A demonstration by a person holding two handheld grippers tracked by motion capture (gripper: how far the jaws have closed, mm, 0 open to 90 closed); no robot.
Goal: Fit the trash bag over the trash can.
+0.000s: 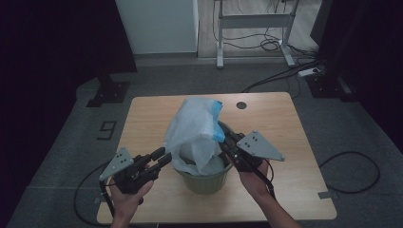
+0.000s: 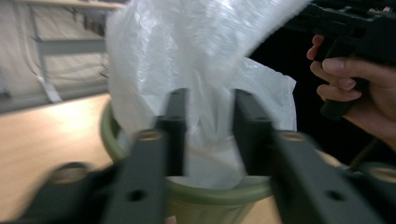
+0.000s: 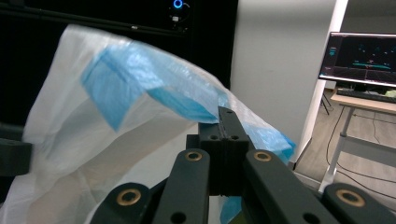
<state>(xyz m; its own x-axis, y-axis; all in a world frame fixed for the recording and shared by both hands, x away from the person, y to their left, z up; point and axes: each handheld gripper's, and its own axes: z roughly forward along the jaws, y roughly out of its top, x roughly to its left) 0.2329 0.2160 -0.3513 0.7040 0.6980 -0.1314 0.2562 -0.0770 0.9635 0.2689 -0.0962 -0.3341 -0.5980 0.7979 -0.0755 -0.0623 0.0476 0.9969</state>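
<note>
A green round bin (image 1: 205, 181) stands on the wooden table (image 1: 275, 123), near its front middle. A white plastic bag (image 1: 195, 128) with a blue band (image 1: 217, 110) rises out of the bin, partly pulled up. My right gripper (image 1: 225, 141) is at the bin's right rim, shut on the bag's blue-banded edge (image 3: 187, 105). My left gripper (image 1: 164, 156) is open just left of the bin, its jaws pointing at the bag (image 2: 196, 70) and bin rim (image 2: 219, 191), holding nothing.
A dark round hole (image 1: 241, 105) sits in the table's far edge. Beyond the table are a desk frame (image 1: 254, 21), cables on the floor (image 1: 285, 73) and a stand base (image 1: 108, 92). A monitor (image 3: 364, 58) shows in the right gripper view.
</note>
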